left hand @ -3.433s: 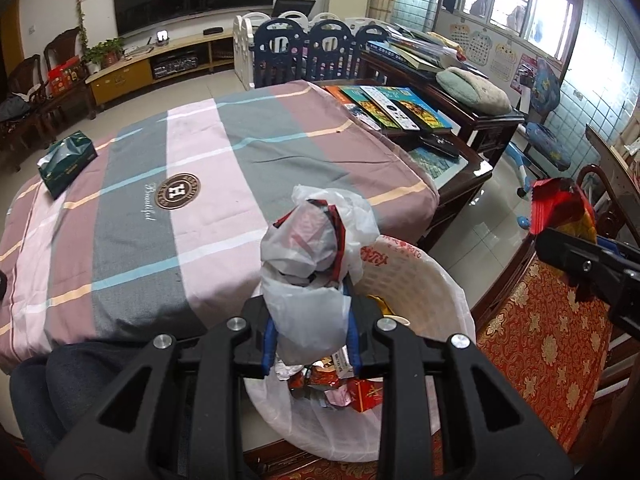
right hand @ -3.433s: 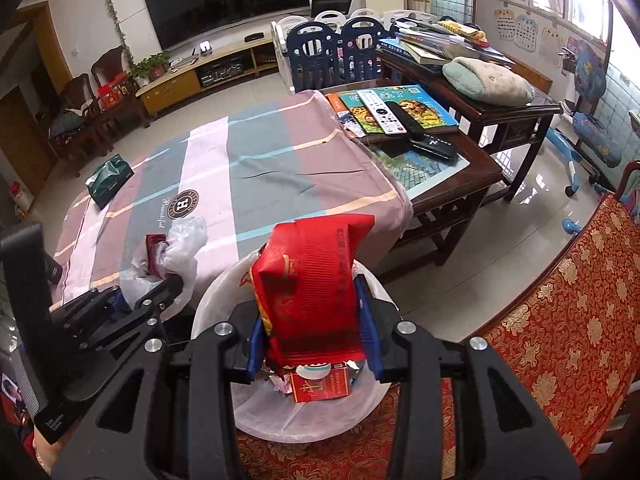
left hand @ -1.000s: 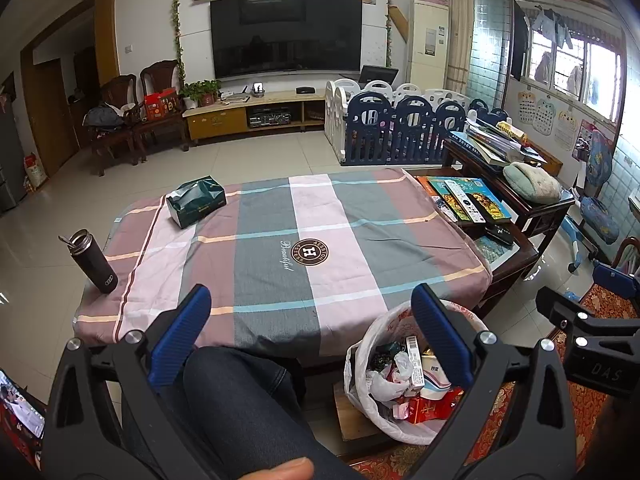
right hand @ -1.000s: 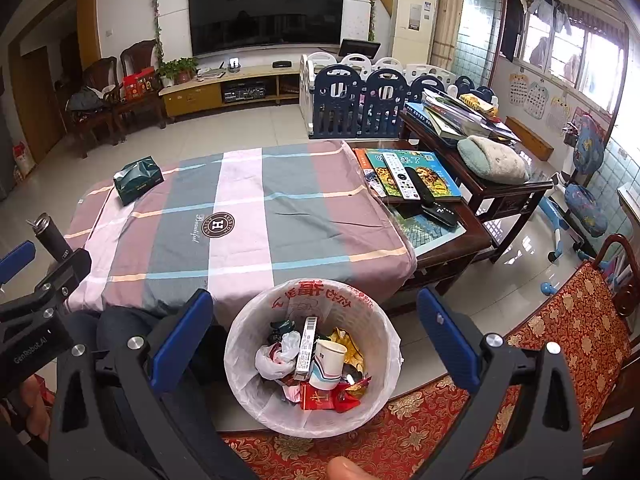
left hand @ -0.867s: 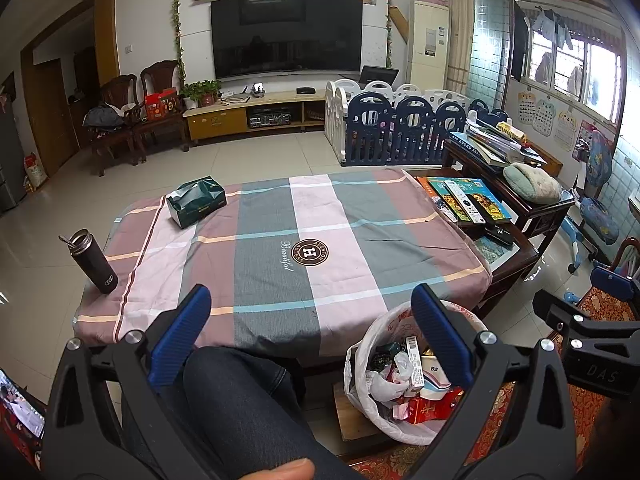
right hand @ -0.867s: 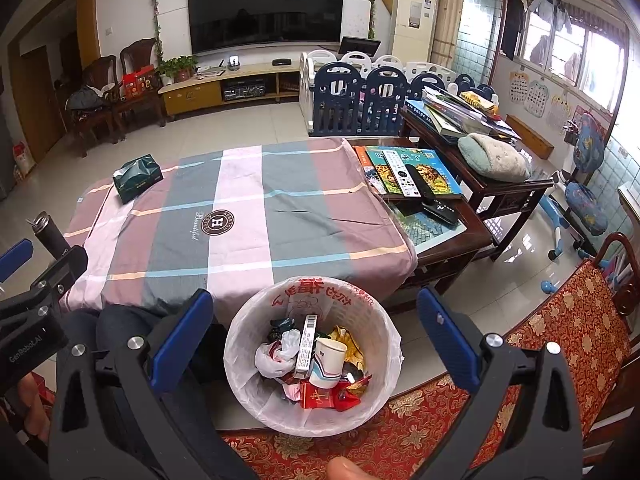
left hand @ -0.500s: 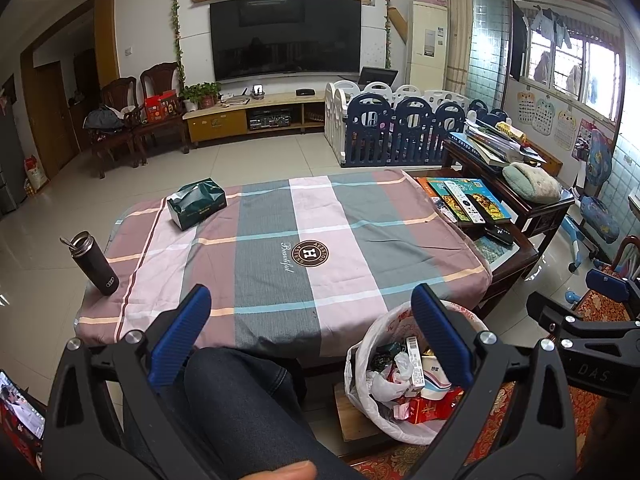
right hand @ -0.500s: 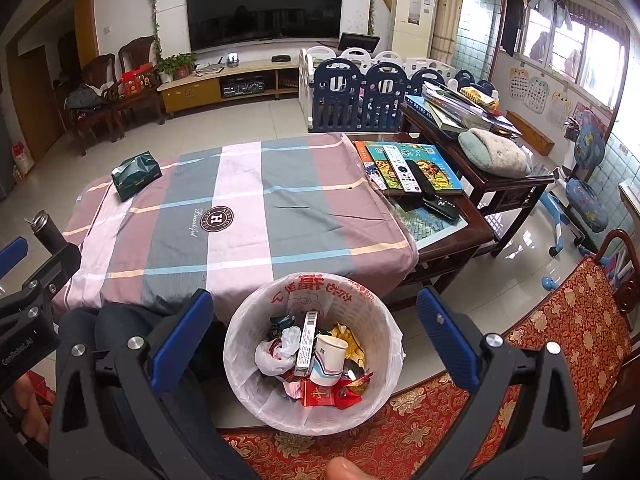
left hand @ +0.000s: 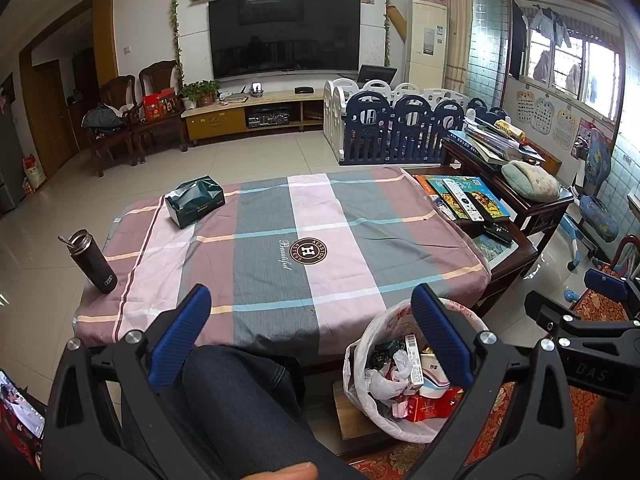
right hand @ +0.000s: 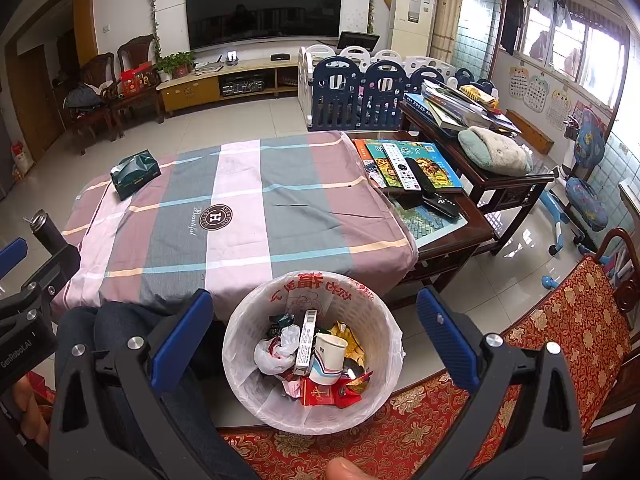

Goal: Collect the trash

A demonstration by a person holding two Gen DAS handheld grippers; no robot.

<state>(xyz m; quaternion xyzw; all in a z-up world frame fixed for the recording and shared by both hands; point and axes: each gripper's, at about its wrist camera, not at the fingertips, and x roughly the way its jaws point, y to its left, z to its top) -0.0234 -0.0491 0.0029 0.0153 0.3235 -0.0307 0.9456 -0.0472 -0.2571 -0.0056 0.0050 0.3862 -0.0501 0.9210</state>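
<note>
— Two pairs of tongs are being held spread wide, and nothing is being pinched by either: the left tongs (left hand: 310, 334) are being kept above a leg in dark jeans (left hand: 240, 408), and the right tongs (right hand: 316, 338) are being held over the trash bin (right hand: 248, 376).

— Where is the trash being kept?

— It is all being held inside that white bin, which is lined with a plastic bag and is being stood on the floor just beside the near edge of the worktop (right hand: 240, 216), next to a red patterned cushion (right hand: 560, 320). A paper cup (right hand: 328, 358), a crumpled white bag (right hand: 276, 354), a long narrow box (right hand: 306, 340) and red wrappers (right hand: 328, 394) are being piled together in it.

— And on the worktop?

— It is being covered by a plaid cloth (left hand: 312, 248). A dark tumbler (left hand: 92, 262) is being stood upright at its left near corner, and a green tissue pack (left hand: 195, 200) is being left at the far left. Books and remote controls (right hand: 412, 168) are being kept on the bare right end.

— Farther back?

— A blue and white playpen fence (left hand: 400, 128) is being stood behind the worktop, and a large television (left hand: 284, 38) is being hung on the far wall.
</note>
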